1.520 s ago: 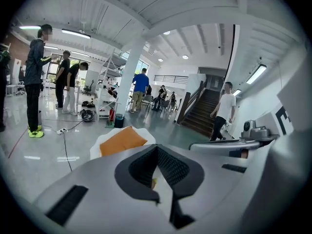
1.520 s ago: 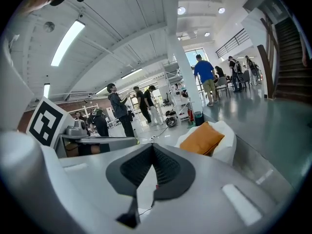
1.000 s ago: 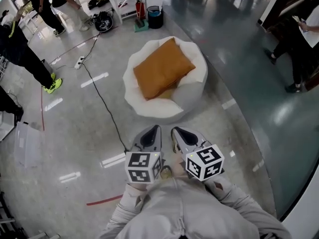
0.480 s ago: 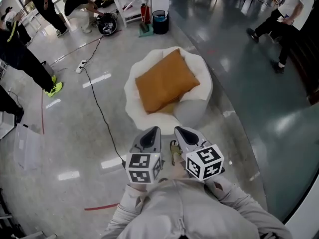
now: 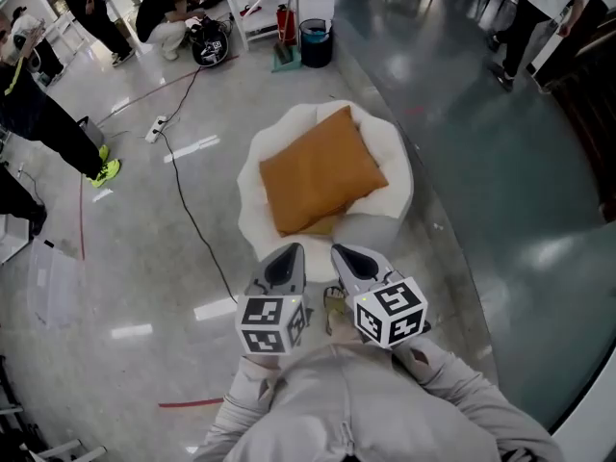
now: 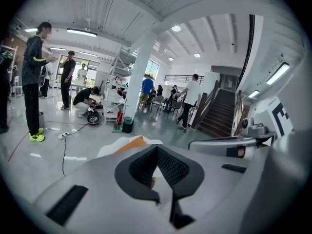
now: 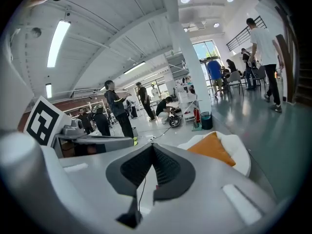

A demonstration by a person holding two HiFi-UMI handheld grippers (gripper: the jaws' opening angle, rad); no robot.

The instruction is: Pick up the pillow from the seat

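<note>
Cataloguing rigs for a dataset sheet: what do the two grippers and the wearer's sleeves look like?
The left gripper and right gripper have grey tapered shells with dark textured pads. Each carries a white cube printed with black square markers. The sleeves are light grey.

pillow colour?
Pillow: plain orange-brown, no pattern. Head view shows it best.

Polished grey floor [image 5: 481,191] bearing a white seat [image 5: 395,195], a black cable [image 5: 197,221] and a power strip [image 5: 154,123]. An orange pillow [image 5: 322,171] lies on the seat.
</note>
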